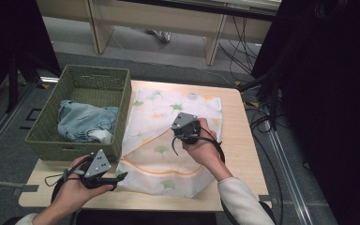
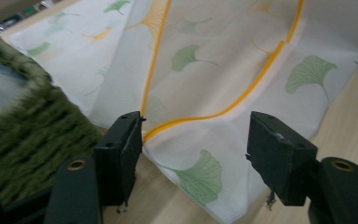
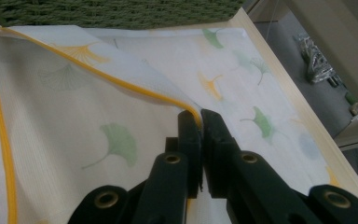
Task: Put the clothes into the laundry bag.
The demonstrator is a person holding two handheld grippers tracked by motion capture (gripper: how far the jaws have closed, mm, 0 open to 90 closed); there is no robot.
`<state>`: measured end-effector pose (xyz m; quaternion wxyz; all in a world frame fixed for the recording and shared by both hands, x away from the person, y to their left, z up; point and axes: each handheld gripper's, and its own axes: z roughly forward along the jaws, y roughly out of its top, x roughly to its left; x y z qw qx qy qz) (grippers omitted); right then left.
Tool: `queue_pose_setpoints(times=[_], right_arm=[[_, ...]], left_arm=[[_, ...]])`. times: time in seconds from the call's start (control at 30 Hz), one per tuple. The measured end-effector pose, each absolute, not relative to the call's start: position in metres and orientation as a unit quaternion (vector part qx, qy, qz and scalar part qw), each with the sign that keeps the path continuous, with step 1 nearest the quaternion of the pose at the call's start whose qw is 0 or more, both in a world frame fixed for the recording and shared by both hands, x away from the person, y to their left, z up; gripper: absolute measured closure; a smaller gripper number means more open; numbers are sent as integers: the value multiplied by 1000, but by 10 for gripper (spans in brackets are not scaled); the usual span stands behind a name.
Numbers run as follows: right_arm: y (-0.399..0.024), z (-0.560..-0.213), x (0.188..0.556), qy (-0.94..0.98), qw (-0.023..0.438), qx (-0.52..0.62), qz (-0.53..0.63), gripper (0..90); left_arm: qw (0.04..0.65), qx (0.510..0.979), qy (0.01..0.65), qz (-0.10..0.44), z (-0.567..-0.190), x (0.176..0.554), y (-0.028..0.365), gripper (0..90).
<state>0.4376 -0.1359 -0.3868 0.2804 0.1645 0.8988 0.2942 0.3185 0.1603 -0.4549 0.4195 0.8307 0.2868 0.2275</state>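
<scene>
Right tongs (image 3: 200, 116) clamped on the yellow-piped edge of the ginkgo-print cloth (image 1: 168, 140), lifting a fold off the counter (image 1: 243, 154) beside the green basket (image 1: 75, 140); left tongs (image 2: 196, 140) gape wide over the cloth's near corner, gripping nothing.

Showing no readable text, label, brand, number or sign anywhere. Carrying only printed ginkgo leaves and orange piping on the cloth (image 1: 168, 140), no lettering. Bearing no tag or marking on the green woven basket (image 1: 51, 126).
</scene>
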Motion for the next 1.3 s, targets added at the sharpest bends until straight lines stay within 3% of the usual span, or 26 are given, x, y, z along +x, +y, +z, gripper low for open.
queue_pose_setpoints(times=[0.33, 0.43, 0.6, 1.3], right_arm=[[-138, -387, 438, 899, 280, 161, 295, 878], [-138, -387, 438, 900, 279, 162, 294, 878], [-139, -388, 438, 900, 280, 160, 294, 877], [-140, -388, 438, 898, 279, 168, 296, 871]], left_arm=[[430, 802, 291, 296, -412, 317, 176, 243], [414, 799, 309, 308, -398, 328, 191, 192], [408, 784, 344, 317, -381, 353, 215, 183], [332, 822, 387, 254, -380, 429, 222, 162]])
